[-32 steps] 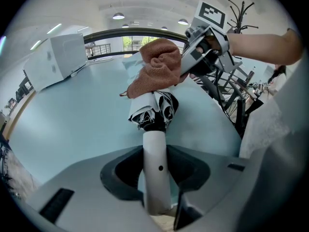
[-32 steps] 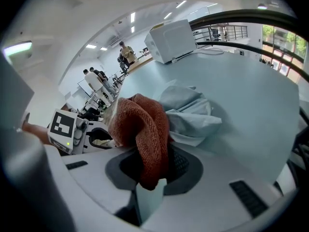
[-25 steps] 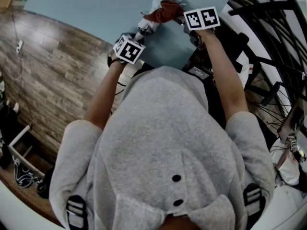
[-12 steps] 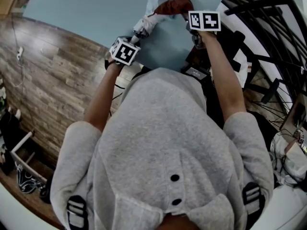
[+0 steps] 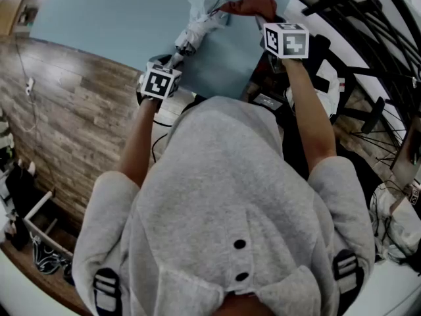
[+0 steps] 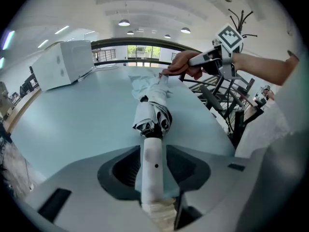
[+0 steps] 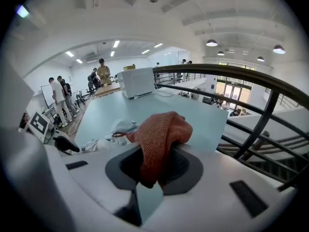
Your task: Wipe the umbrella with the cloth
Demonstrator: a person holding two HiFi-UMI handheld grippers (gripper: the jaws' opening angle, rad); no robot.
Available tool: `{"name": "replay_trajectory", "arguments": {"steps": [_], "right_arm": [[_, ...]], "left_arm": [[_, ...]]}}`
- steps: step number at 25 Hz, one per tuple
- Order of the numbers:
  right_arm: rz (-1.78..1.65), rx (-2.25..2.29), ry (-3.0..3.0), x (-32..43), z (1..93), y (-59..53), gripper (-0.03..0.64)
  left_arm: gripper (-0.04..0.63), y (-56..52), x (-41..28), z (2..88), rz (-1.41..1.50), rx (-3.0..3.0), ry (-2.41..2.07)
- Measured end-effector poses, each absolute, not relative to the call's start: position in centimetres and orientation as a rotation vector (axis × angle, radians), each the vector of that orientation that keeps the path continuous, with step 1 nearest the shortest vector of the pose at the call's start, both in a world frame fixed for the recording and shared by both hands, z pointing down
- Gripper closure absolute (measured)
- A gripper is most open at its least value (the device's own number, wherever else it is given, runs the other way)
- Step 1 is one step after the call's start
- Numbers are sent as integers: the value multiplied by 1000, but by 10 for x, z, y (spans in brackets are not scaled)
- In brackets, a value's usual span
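A folded pale umbrella [image 5: 197,25] lies slanted over the light blue table [image 5: 112,25]. My left gripper [image 5: 172,63] is shut on its white handle [image 6: 153,168]; its jaws have just been opening a little, with the handle still between them. The bunched canopy [image 6: 152,117] points away from that gripper. My right gripper [image 5: 262,20] is shut on a rust-red cloth [image 5: 250,5], which hangs bunched between its jaws [image 7: 161,129]. The cloth sits at the canopy's far end [image 6: 159,76], at or just above the fabric.
A white box [image 6: 63,64] stands on the table's far left part. A black metal railing [image 5: 355,18] runs close along the right side of the table. Wooden floor [image 5: 66,110] lies to the left. Several people [image 7: 60,98] stand far off.
My right gripper has carried the cloth along the canopy from near the handle end to its far end, rising as it went. The left gripper has stayed on the handle.
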State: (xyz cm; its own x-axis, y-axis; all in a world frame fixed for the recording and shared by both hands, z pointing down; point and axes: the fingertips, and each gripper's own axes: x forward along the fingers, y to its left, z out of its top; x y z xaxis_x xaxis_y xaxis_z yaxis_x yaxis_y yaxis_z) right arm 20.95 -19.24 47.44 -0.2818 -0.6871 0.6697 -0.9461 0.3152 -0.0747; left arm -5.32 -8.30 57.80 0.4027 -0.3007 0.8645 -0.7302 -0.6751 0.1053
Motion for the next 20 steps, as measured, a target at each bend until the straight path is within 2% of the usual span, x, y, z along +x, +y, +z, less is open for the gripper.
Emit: {"name": "replay_trajectory", "arguments": {"steps": [8,12,14,16,20], "right_arm": [[516,1573,-2178,222,404,-148,538],[450,1618,-2292,220,365,-118,537],[428,1622,-2350,219,347,-105,538],[408,1623,-2409,217,329,-92,538],[402,1619,-2492,211,305,-65,537]], "left_arm": [[436,-82,-53,509,995,2239,-1102],[444,-81,-34,443,747,2364,-1273],[550,-81,-24,401,565,2438,-1392],[575,-78,-17,363,430,2491,-1491],[580,-58,-3,310,277,2535,-1573]]}}
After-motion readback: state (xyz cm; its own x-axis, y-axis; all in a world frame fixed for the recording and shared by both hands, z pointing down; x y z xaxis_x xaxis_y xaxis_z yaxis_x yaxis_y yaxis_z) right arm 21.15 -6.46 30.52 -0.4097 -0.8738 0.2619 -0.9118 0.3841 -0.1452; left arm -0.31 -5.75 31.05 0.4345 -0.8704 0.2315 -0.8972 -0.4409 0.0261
